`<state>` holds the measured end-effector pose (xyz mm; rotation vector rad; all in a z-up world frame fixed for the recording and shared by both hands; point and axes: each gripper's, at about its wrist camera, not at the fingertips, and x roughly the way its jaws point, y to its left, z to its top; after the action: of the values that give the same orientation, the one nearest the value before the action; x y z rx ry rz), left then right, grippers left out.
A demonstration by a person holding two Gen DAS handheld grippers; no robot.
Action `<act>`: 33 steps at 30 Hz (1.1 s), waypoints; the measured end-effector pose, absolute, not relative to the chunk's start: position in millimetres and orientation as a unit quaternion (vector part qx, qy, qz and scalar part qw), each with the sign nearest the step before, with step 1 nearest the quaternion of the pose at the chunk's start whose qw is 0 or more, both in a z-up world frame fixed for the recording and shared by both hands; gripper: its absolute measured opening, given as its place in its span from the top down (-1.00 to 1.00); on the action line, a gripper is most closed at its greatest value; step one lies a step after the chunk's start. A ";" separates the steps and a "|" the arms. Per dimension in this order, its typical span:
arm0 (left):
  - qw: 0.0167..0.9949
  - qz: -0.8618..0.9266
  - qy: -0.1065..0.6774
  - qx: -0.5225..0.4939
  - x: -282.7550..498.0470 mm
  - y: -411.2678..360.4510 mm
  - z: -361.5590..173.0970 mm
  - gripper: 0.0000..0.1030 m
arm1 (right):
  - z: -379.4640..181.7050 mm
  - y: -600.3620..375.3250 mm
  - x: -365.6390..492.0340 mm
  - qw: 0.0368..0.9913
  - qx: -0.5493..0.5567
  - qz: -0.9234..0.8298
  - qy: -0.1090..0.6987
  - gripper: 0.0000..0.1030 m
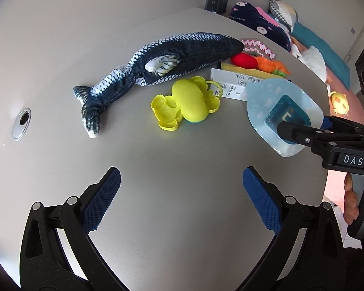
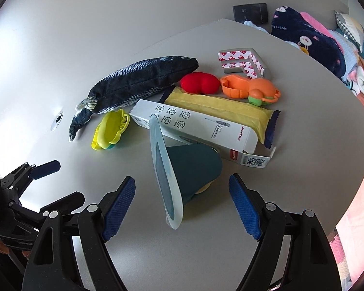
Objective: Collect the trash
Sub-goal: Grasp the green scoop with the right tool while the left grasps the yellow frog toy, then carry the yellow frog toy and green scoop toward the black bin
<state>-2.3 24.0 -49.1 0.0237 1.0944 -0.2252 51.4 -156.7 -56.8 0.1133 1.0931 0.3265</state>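
A teal cup with a pale blue translucent rim lies on its side on the grey table. My right gripper is open, and the rim's near end reaches between its blue pads without touching them. Behind the cup lie an opened white carton, a yellow wrapper and a taped corner piece. My left gripper is open over bare table, with nothing between its fingers. The left wrist view shows the right gripper over the cup.
A plush fish, a yellow toy, a red toy and an orange toy lie on the table. The left gripper shows at left. A round grommet is set in the tabletop. Bedding lies beyond the table's right edge.
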 end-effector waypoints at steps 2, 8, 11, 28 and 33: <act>0.847 -0.111 0.519 0.011 3.0 24.0 -50.1 -0.88 | -60.0 -155.1 54.3 0.841 0.056 0.154 0.515 -0.55; 0.844 -0.129 0.521 0.009 21.7 18.6 -55.7 -0.88 | -67.7 -152.2 64.5 0.843 0.050 0.150 0.514 -0.47; 0.843 -0.134 0.521 0.010 30.0 14.9 -59.5 -0.88 | -68.1 -150.3 67.4 0.848 0.036 0.148 0.508 -0.14; 0.851 -0.133 0.506 0.045 70.6 3.4 -70.2 -0.75 | -61.4 -169.0 72.3 0.853 0.059 0.157 0.494 -0.06; 0.851 -0.126 0.506 0.060 72.3 -1.8 -71.9 -0.46 | -61.0 -174.6 73.1 0.852 0.058 0.157 0.496 -0.06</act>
<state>72.3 -1.8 -71.9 0.1269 1.0661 -0.2658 73.1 -174.6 -61.0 0.1210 1.0441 0.3311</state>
